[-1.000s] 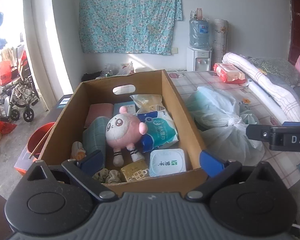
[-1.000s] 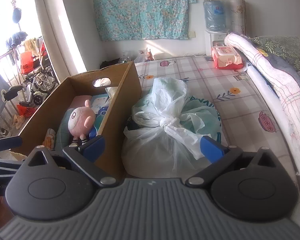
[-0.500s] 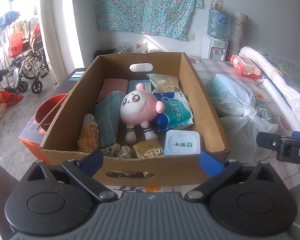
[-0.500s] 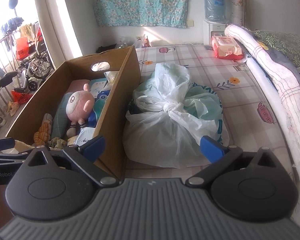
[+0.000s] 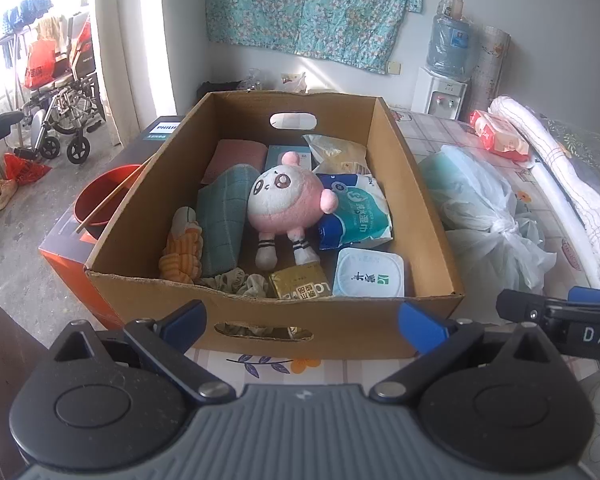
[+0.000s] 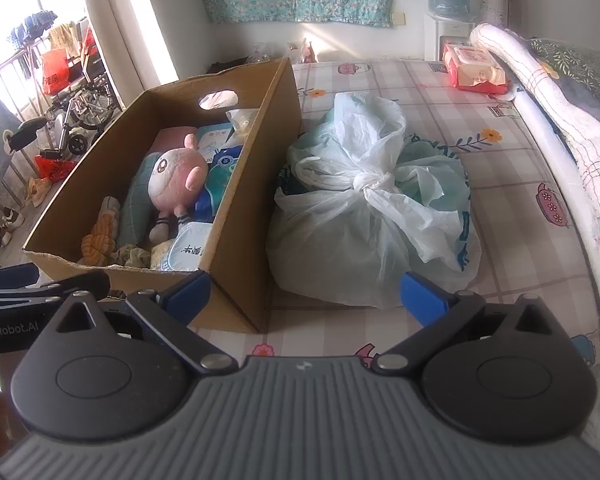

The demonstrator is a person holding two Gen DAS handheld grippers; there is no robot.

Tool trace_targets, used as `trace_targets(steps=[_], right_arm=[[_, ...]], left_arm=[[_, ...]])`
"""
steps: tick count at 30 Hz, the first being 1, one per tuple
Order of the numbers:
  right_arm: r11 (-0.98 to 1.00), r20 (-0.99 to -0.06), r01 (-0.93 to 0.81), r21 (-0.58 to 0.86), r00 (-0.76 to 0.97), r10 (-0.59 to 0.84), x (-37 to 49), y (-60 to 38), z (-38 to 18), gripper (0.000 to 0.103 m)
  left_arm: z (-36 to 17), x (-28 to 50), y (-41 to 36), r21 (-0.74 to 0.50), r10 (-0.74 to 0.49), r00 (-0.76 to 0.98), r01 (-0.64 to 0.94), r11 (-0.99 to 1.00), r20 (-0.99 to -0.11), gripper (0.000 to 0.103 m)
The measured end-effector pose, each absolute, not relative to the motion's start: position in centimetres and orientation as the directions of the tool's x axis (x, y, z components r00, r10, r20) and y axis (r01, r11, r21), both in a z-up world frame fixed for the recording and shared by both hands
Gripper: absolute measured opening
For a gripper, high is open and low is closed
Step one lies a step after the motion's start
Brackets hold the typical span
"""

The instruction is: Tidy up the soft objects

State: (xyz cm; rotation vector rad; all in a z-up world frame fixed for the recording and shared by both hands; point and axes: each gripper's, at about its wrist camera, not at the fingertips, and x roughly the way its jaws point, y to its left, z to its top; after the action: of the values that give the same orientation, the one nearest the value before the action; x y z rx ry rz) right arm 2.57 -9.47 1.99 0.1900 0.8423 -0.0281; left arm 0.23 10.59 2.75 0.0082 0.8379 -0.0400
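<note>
A flowered teal cloth (image 5: pixel 316 12) hangs on the wall at the top of the left wrist view, with a water dispenser (image 5: pixel 446 76) to its right and a wheelchair (image 5: pixel 56 116) at the left edge. A cardboard box (image 5: pixel 260 320) fills the middle of the frame, set on a patterned bed sheet (image 5: pixel 268 364). One pink plush toy (image 5: pixel 284 204) lies at the box's centre, above and between the blue fingertips. Left of it are one teal cloth roll (image 5: pixel 220 216) and one orange knitted piece (image 5: pixel 182 248); right of it, one blue-and-white packet (image 5: pixel 356 212); below, one white tub (image 5: pixel 370 278). The left gripper (image 5: pixel 302 322) is spread wide and empty, level with the box's near wall.

In the right wrist view the same sheet (image 6: pixel 500 184) runs to a rolled quilt (image 6: pixel 540 92) on the right. One knotted plastic bag (image 6: pixel 372 200) sits centre frame, just above the gap between the fingertips, touching the box (image 6: pixel 244 248) on its left. The plush toy (image 6: pixel 176 172) shows inside the box, left of centre. The right gripper (image 6: pixel 304 298) is wide apart, grasping nothing; its left fingertip (image 6: pixel 188 294) overlaps the box's near corner.
</note>
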Motion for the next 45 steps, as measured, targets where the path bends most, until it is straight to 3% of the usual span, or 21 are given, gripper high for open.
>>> trace_targets(steps=[12, 45], right_arm=[[0.983, -0.749, 0.076, 0.169, 0.658, 0.078, 2.6, -9.3, 1.9, 0.102], [0.989, -0.795, 0.019, 0.148, 0.597, 0.107, 4.4, -8.1, 0.1, 0.102]], left_arm=[[2.2, 0.4, 10.6, -0.041, -0.035, 0.629, 0.005, 0.999, -0.776, 0.103], [0.8, 1.4, 10.3, 0.029, 0.046, 0.592, -0.038, 0.999, -0.805, 0.103]])
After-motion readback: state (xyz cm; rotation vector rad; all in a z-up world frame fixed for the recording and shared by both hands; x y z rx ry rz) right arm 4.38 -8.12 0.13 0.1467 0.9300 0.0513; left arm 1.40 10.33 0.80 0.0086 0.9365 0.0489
